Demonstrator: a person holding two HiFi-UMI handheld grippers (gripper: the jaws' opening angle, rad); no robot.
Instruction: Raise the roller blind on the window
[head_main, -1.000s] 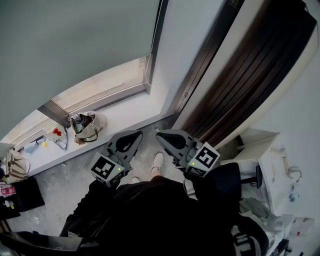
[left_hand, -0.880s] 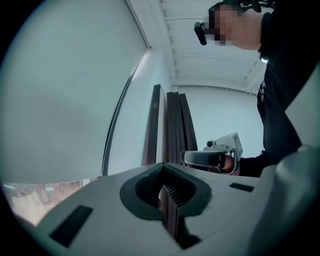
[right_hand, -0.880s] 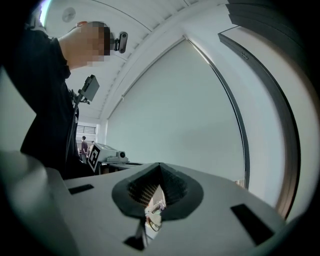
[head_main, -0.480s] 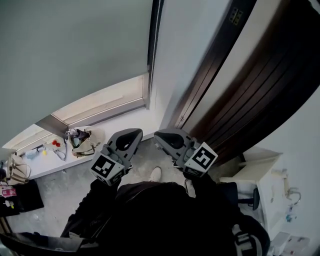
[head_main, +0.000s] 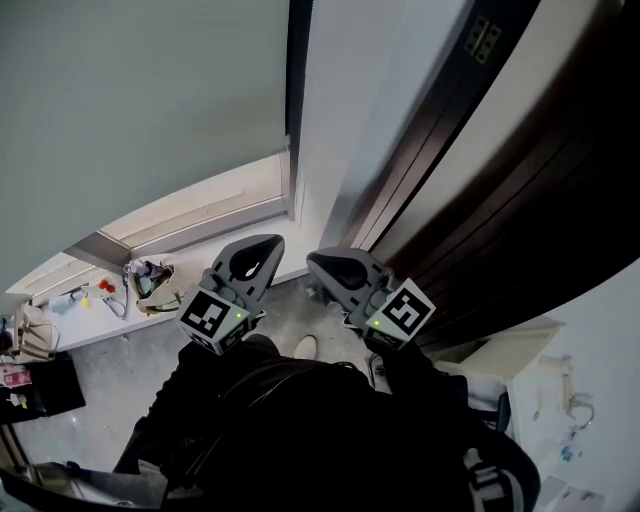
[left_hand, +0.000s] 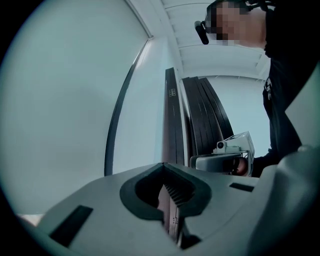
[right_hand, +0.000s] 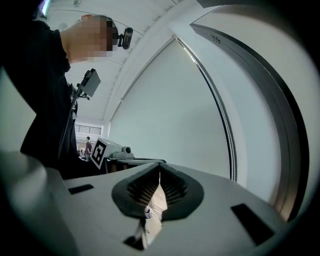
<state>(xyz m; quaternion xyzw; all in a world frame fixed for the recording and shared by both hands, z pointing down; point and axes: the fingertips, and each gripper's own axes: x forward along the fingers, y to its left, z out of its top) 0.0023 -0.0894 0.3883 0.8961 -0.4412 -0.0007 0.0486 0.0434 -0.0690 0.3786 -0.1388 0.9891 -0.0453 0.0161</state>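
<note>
The grey-green roller blind (head_main: 130, 100) hangs low over the window, with a strip of bright glass (head_main: 200, 205) showing below its bottom edge. It also fills the left gripper view (left_hand: 60, 100) and the right gripper view (right_hand: 170, 110). A bead chain (right_hand: 227, 135) runs down the blind's right side along the dark frame (head_main: 296, 80). My left gripper (head_main: 268, 245) and right gripper (head_main: 316, 262) are held side by side in front of me, below the blind and apart from it. Both are shut with nothing between the pads, as both gripper views also show: left gripper (left_hand: 164, 169), right gripper (right_hand: 160, 169).
A white wall pier (head_main: 350, 110) stands right of the window, then a dark brown slatted panel (head_main: 480, 200). The white sill (head_main: 200, 270) carries a beige bag (head_main: 150, 285) and small items. My shoe (head_main: 305, 347) is on the grey floor. White furniture (head_main: 540, 390) stands at the right.
The head view has tilted upward, so the blind and the frame fill more of it and the sill has slid down-left. Both grippers stay shut, held together and slightly higher.
</note>
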